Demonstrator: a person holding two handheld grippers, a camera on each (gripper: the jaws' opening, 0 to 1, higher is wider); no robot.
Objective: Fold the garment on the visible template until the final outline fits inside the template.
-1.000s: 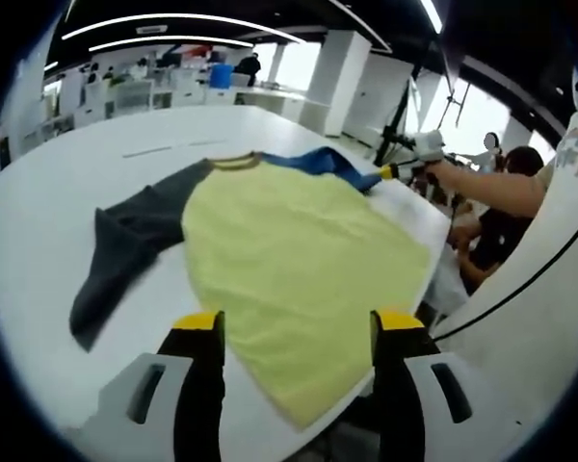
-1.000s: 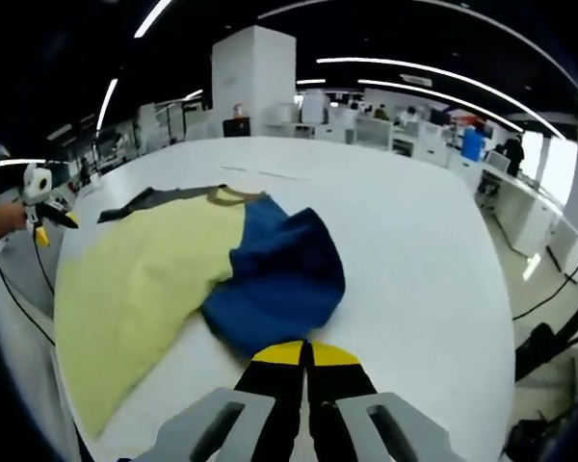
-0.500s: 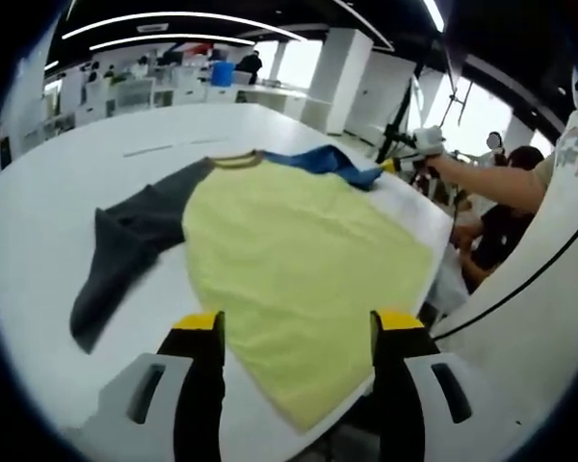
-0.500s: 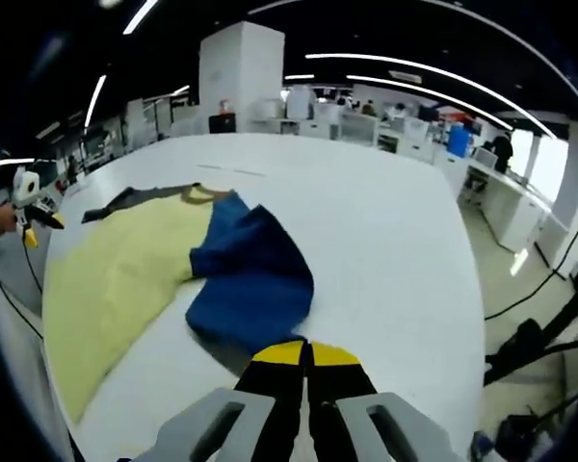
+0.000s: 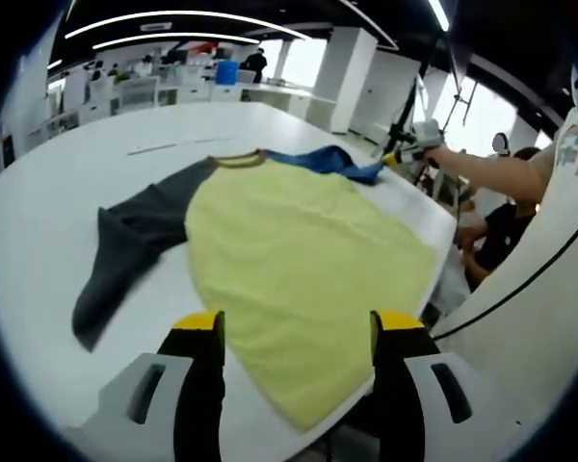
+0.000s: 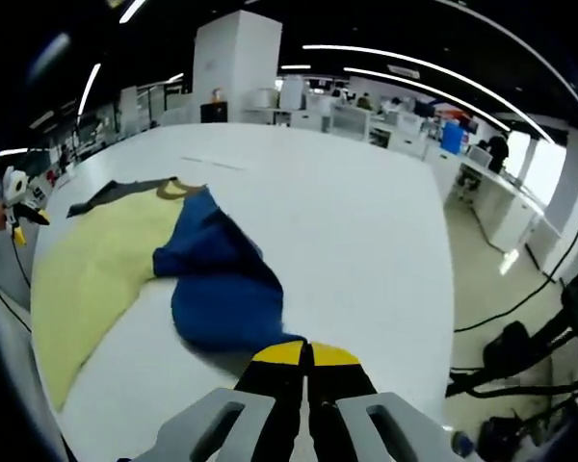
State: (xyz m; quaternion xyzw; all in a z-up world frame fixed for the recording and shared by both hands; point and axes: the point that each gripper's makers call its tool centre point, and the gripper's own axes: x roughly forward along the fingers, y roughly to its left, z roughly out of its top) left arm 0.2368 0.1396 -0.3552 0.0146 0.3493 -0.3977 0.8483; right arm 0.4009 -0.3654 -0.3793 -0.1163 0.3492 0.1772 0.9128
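The garment lies flat on the white table (image 5: pixel 67 192). Its yellow body (image 5: pixel 299 260) spreads in the middle, with a dark grey sleeve (image 5: pixel 125 245) stretched out to the left. My left gripper (image 5: pixel 299 322) hovers open over the yellow hem, with nothing between its jaws. The blue sleeve (image 5: pixel 318 159) runs from the collar toward my right gripper (image 5: pixel 409 154), which a person's arm holds out. In the right gripper view, my right gripper (image 6: pixel 308 354) is shut on the end of the blue sleeve (image 6: pixel 217 289), beside the yellow body (image 6: pixel 87 269). My left gripper (image 6: pixel 17 197) is small at the far left.
The table edge (image 5: pixel 443 241) runs close along the garment's right side. A seated person (image 5: pixel 496 231) and a tripod are just beyond it. Bare white tabletop (image 6: pixel 347 221) stretches beyond the blue sleeve. Cables and floor (image 6: pixel 520 318) lie past the far edge.
My right gripper has drawn back with the blue sleeve, pulling it longer and away from the yellow body. My left gripper has stayed open over the hem.
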